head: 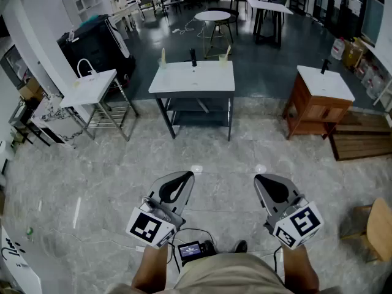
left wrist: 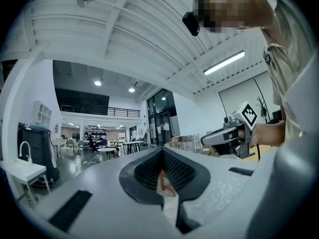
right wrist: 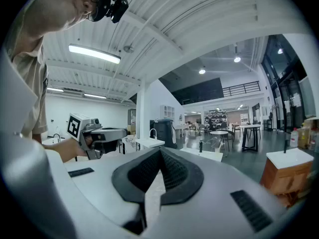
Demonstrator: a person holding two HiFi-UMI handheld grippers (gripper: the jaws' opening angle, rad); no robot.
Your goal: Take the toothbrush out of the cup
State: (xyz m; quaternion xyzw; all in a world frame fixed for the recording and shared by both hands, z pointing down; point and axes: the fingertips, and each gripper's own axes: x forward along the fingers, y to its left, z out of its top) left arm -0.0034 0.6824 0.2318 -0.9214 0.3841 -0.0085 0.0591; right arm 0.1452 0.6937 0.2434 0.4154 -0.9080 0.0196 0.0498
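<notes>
A white-topped table [head: 193,78] on dark legs stands mid-room, where the pale marbled floor tiles [head: 92,164] meet a darker floor [head: 257,60]. Left of the table is a white basin stand [head: 92,87] on a metal frame; right of it, a wooden cabinet [head: 321,100] with a white top. Behind the table stands a round white table [head: 212,16]. Overhead, strip lights [right wrist: 94,54] hang on a white beamed ceiling [left wrist: 149,34].

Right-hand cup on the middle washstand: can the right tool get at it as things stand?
Probably not yet: the right tool is shut and held by the person's waist, while the cup stands well across the floor. Nothing blocks the path; the person must step closer.
</notes>
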